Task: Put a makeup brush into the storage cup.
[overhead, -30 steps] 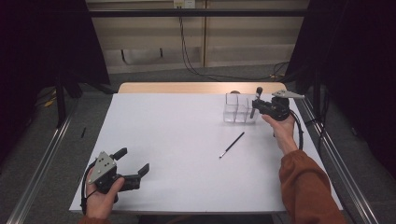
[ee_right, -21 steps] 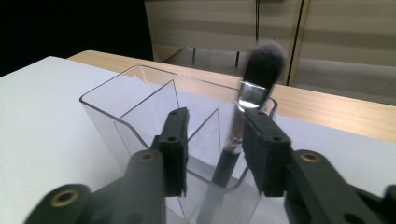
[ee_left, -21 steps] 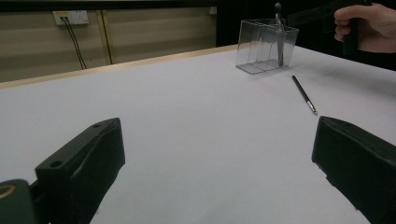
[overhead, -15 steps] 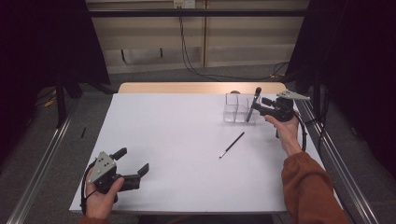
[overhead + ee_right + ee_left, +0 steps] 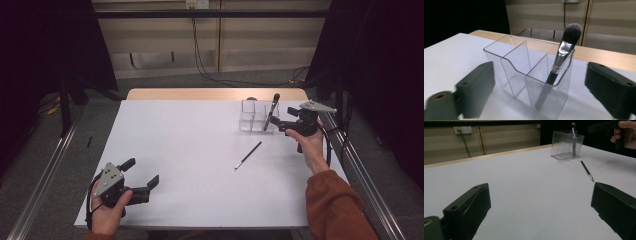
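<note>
A clear three-compartment organizer (image 5: 253, 116) (image 5: 516, 65) (image 5: 566, 145) stands at the table's far right. A makeup brush (image 5: 272, 107) (image 5: 564, 47) (image 5: 573, 137) leans in its end compartment with the bristles up. My right gripper (image 5: 282, 119) (image 5: 542, 83) hovers just right of the organizer. Its jaws have just been opening and now stand open, clear of the brush, with nothing pressed between them. A thin dark brush (image 5: 248, 155) (image 5: 587, 170) lies flat on the table in front of the organizer. My left gripper (image 5: 142, 171) (image 5: 541, 215) rests open and empty at the near left.
The white table (image 5: 190, 145) has a wooden strip along its far edge. Metal rails run beside it on both sides. Cables hang down the back wall.
The right gripper's jaws have opened and let go of the makeup brush, which now leans in the organizer. The right hand has drawn back slightly to the right. The left gripper has not moved.
</note>
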`<state>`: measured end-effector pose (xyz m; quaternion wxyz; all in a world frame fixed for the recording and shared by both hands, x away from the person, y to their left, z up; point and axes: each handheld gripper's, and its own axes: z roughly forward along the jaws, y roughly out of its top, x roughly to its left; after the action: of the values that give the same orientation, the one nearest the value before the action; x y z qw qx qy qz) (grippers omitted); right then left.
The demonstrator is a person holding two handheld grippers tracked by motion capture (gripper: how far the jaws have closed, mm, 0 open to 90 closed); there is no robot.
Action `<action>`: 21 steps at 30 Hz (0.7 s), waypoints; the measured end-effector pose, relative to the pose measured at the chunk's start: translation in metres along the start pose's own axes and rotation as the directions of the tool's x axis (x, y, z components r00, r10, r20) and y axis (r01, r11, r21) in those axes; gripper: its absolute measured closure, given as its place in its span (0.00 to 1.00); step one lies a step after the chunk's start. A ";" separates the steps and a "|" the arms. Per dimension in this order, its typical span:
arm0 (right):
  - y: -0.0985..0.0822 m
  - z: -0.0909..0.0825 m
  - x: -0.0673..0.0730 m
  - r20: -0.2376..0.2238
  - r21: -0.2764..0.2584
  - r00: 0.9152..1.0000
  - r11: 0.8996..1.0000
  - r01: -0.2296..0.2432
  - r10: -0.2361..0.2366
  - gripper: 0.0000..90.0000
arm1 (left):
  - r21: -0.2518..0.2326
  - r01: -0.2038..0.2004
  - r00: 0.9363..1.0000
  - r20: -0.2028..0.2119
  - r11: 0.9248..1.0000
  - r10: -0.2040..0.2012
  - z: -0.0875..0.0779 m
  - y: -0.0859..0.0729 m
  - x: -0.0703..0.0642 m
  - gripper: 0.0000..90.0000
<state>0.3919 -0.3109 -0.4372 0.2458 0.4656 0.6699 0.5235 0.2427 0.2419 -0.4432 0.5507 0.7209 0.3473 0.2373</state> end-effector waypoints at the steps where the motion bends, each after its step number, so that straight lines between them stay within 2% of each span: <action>1: -0.001 -0.002 0.001 -0.005 0.003 1.000 1.000 0.001 -0.001 0.06 | -0.002 0.004 1.000 0.001 1.000 -0.004 0.000 0.000 0.000 0.03; 3: -0.003 -0.004 0.003 -0.016 0.006 1.000 1.000 0.007 -0.007 0.02 | -0.003 0.007 1.000 -0.001 1.000 -0.007 0.000 0.000 -0.001 0.03; 6: -0.006 -0.008 0.006 -0.030 0.015 0.999 1.000 0.016 -0.015 0.01 | -0.006 0.009 1.000 0.002 1.000 -0.009 0.000 0.000 -0.001 0.03; 12: -0.010 -0.016 0.011 -0.064 0.017 0.998 1.000 -0.005 0.006 0.01 | -0.007 0.002 1.000 0.000 1.000 -0.002 -0.002 0.001 -0.001 0.03; 15: -0.011 -0.024 0.017 -0.062 0.009 0.997 0.999 0.036 -0.036 0.01 | -0.008 0.006 1.000 0.002 1.000 -0.006 -0.002 0.000 -0.002 0.03; 18: -0.014 -0.031 0.023 -0.066 0.012 0.996 0.998 0.059 -0.058 0.01 | -0.003 0.001 1.000 0.007 1.000 -0.001 -0.001 0.000 -0.002 0.03; 21: -0.020 -0.040 0.030 -0.048 -0.014 0.995 0.996 0.083 -0.084 0.01 | -0.006 0.006 1.000 0.004 1.000 -0.006 -0.002 0.000 -0.003 0.03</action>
<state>0.3390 -0.3037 -0.4379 0.2538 0.4226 0.6916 0.5279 0.2398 0.2406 -0.4425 0.5545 0.7185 0.3477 0.2353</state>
